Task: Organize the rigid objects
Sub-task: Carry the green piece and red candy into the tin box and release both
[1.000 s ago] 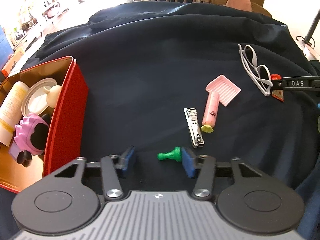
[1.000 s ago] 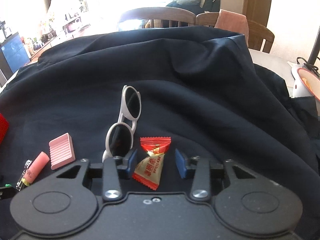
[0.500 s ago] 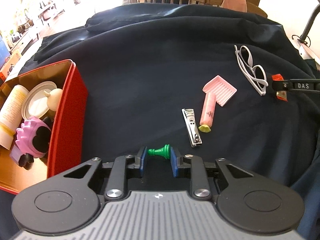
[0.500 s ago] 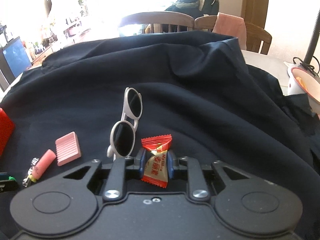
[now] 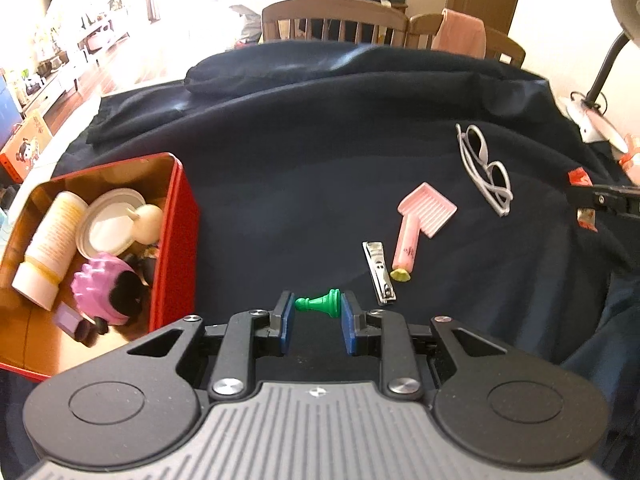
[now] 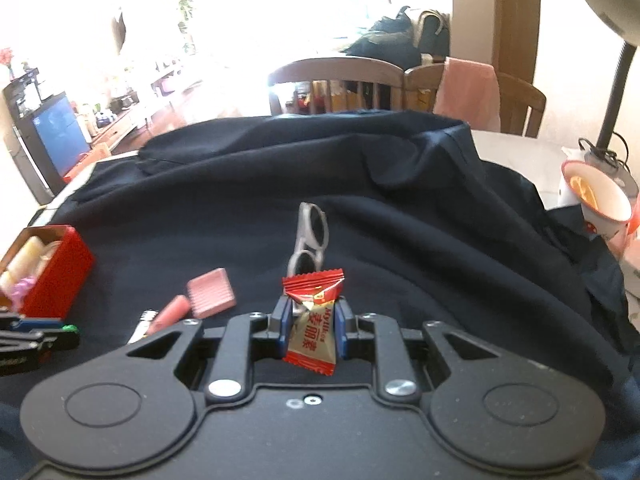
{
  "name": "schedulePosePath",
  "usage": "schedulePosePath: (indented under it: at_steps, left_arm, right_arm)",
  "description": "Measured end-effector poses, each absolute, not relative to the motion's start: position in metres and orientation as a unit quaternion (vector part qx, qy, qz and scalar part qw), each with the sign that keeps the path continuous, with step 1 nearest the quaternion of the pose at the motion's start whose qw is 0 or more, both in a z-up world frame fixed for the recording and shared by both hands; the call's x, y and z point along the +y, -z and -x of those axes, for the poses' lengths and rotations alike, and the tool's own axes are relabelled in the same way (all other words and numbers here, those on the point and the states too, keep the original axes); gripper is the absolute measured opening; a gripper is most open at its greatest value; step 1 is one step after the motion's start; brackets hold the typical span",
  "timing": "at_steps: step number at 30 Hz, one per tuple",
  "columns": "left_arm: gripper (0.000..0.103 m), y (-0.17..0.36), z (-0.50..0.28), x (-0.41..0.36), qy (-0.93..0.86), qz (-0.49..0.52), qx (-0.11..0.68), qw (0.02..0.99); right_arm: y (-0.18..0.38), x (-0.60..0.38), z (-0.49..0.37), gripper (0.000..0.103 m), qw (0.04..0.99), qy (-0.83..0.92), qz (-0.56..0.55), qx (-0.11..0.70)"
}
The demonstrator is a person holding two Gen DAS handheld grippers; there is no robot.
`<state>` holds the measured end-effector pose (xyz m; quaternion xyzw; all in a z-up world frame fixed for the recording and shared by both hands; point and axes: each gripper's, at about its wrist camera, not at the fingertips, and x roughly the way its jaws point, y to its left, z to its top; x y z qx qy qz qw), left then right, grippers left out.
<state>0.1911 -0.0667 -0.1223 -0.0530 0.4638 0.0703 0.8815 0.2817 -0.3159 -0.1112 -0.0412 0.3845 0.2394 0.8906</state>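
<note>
My left gripper (image 5: 318, 307) is shut on a small green pawn (image 5: 320, 303) and holds it above the dark cloth, just right of the red tin box (image 5: 176, 240), which holds a lotion tube, a white lid and a pink toy. My right gripper (image 6: 310, 322) is shut on a red and gold candy (image 6: 312, 320) and holds it raised off the cloth. White sunglasses (image 5: 484, 168) (image 6: 310, 236), a pink comb (image 5: 426, 212) (image 6: 210, 292), a pink tube (image 5: 405, 250) and a nail clipper (image 5: 378, 272) lie on the cloth.
The dark cloth (image 5: 320, 140) covers the whole table in folds. Wooden chairs (image 6: 340, 84) stand behind it. A desk lamp (image 6: 612, 80) and a bowl (image 6: 596, 196) are at the far right. The left gripper shows at the left edge of the right wrist view (image 6: 32, 340).
Both grippers closed, the left on the green pawn and the right on the candy. Both then lifted away from the cloth with their objects.
</note>
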Motion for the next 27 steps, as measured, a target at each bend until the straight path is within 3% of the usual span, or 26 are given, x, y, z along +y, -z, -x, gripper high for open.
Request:
schedulePosePath:
  at_steps: [27]
  left_arm:
    - [0.024,0.078,-0.126,0.03,-0.064,0.072,0.423,0.901]
  right_arm:
    - [0.052,-0.185,-0.175,0.021,0.87,-0.341,0.08,0.347]
